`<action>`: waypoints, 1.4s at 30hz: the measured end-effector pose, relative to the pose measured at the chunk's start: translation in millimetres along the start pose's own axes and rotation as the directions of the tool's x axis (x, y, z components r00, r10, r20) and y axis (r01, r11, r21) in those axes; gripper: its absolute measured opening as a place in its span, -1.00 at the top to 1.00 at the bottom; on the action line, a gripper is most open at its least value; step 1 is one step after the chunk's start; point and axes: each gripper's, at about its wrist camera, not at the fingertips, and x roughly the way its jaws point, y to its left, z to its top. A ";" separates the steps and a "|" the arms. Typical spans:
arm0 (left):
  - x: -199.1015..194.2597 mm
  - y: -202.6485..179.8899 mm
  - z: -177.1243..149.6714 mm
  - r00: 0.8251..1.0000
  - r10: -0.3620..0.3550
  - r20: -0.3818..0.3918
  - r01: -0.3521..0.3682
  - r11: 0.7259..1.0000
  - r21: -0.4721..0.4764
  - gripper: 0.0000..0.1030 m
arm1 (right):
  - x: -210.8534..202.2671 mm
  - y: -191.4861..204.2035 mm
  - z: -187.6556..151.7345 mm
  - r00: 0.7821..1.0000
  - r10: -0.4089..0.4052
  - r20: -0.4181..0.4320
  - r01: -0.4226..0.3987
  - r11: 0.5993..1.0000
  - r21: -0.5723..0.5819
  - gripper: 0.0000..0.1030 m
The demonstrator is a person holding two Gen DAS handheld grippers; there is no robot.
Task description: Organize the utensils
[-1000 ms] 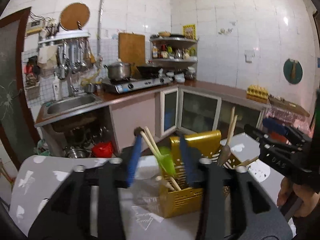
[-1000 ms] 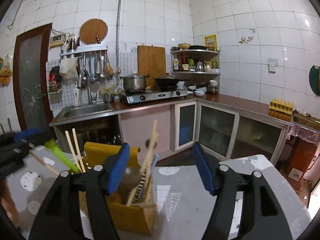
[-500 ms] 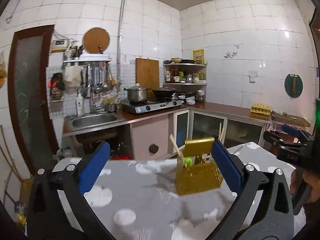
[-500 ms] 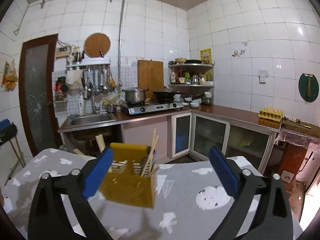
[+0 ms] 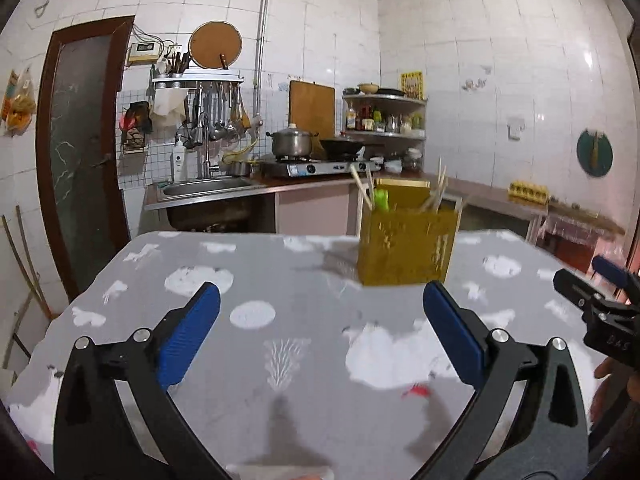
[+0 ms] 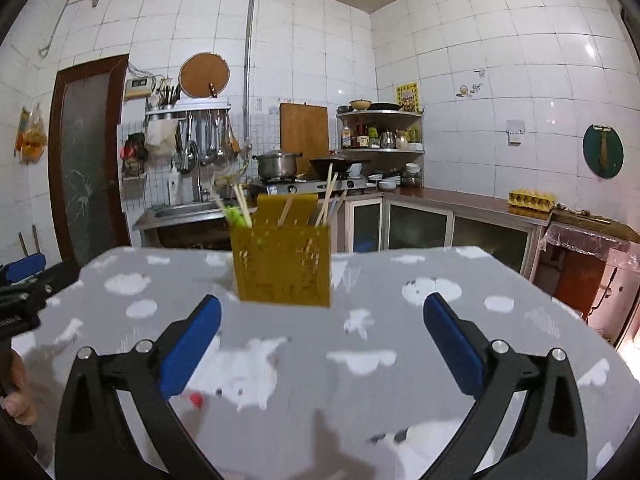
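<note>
Both grippers have drawn well back from the yellow perforated plastic utensil caddy (image 5: 406, 250) over the last second: from sitting right at its rim, they now leave it standing alone toward the far side of the table.

From the left wrist camera, the left gripper (image 5: 320, 330) hangs over the grey tablecloth with white cloud print (image 5: 248, 314), its blue-padded fingers (image 5: 190, 334) spread wide with nothing between them. The caddy stands upright, ahead and a little to the right, with pale wooden chopsticks (image 5: 362, 192) and a bright green plastic utensil (image 5: 382, 199) poking out of its top. A small red scrap (image 5: 416, 391) lies on the cloth near the right finger. The other gripper shows at the right edge, held low beside the table.

From the right wrist camera, the right gripper (image 6: 322, 330) is likewise spread and empty, and the caddy sits straight ahead, slightly left of centre, with chopsticks leaning out on both sides. No loose utensil is visible on the cloth, though motion blur softens the near part.

The sorting looks essentially done, with this being the retreat after the last drop. Any next move calls only for checking the table for stragglers and keeping clear of the caddy so that it does not tip.
</note>
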 end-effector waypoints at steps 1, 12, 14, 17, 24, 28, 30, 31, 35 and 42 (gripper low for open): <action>2.7 -0.7 -5.8 1.000 0.009 -0.005 -0.009 1.000 0.005 -0.91 | -0.5 1.8 -5.5 1.000 0.004 -0.009 -0.004 1.000 -0.005 -0.92; 8.4 -6.0 -30.9 0.998 0.057 0.025 -0.058 0.998 0.039 -0.91 | 5.4 4.4 -29.7 1.000 0.009 -0.027 -0.009 1.000 0.010 -0.92; 8.7 -8.4 -30.5 0.998 0.054 0.028 -0.056 0.997 0.045 -0.91 | 6.6 4.2 -31.7 1.000 -0.003 -0.029 0.003 1.000 0.015 -0.92; 7.4 -9.8 -31.8 0.998 0.057 0.033 -0.059 0.997 0.055 -0.91 | 5.7 6.4 -30.7 1.000 -0.010 -0.019 0.010 1.000 0.005 -0.92; 7.5 -11.8 -33.2 0.999 0.045 0.027 -0.047 0.997 0.060 -0.91 | 4.6 11.5 -27.3 1.000 -0.018 -0.010 0.018 1.000 -0.018 -0.92; 7.5 -10.7 -33.2 0.999 0.044 0.025 -0.046 0.997 0.055 -0.91 | 4.9 11.7 -25.8 1.000 -0.023 -0.006 0.022 1.000 -0.013 -0.92; 7.4 -10.5 -33.2 0.999 0.045 0.026 -0.046 0.997 0.054 -0.91 | 3.6 11.6 -24.6 1.000 -0.026 -0.004 0.026 1.000 -0.013 -0.92; 7.2 -10.5 -33.3 0.999 0.045 0.026 -0.046 0.997 0.054 -0.91 | 4.0 12.2 -24.4 1.000 -0.027 -0.005 0.027 1.000 -0.015 -0.92; 6.3 -10.3 -32.7 0.999 0.045 0.030 -0.046 0.997 0.054 -0.91 | 3.6 12.0 -24.5 1.000 -0.028 -0.005 0.028 1.000 -0.014 -0.92; 6.4 -9.6 -32.1 0.999 0.043 0.030 -0.045 0.998 0.048 -0.91 | 3.7 12.6 -24.7 1.000 -0.031 -0.005 0.031 0.999 -0.015 -0.92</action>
